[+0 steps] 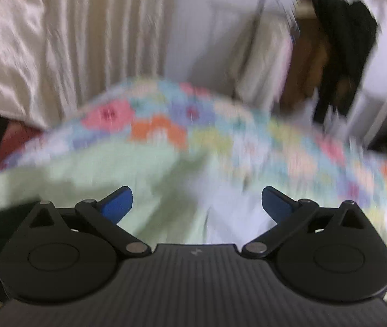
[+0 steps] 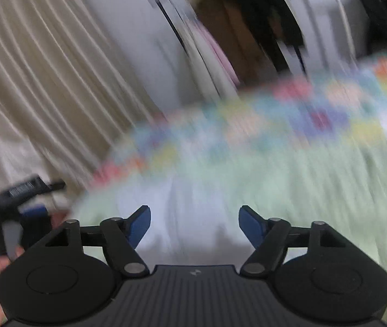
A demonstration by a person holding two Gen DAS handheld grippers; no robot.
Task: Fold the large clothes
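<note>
A white garment [image 1: 237, 207] lies on a pale green sheet [image 1: 128, 169] on the bed, just ahead of my left gripper [image 1: 196, 204], which is open with blue pads and holds nothing. The white garment [image 2: 188, 212] also lies in front of my right gripper [image 2: 194, 226], which is open and empty. Both views are motion-blurred. The other gripper [image 2: 27, 212], held in a hand, shows at the left edge of the right wrist view.
A flower-patterned blanket [image 1: 220, 125] covers the far part of the bed [image 2: 289, 109]. Cream curtains [image 1: 57, 41] hang behind on the left. A clothes rack with dark and brown garments [image 1: 329, 62] stands by the white wall.
</note>
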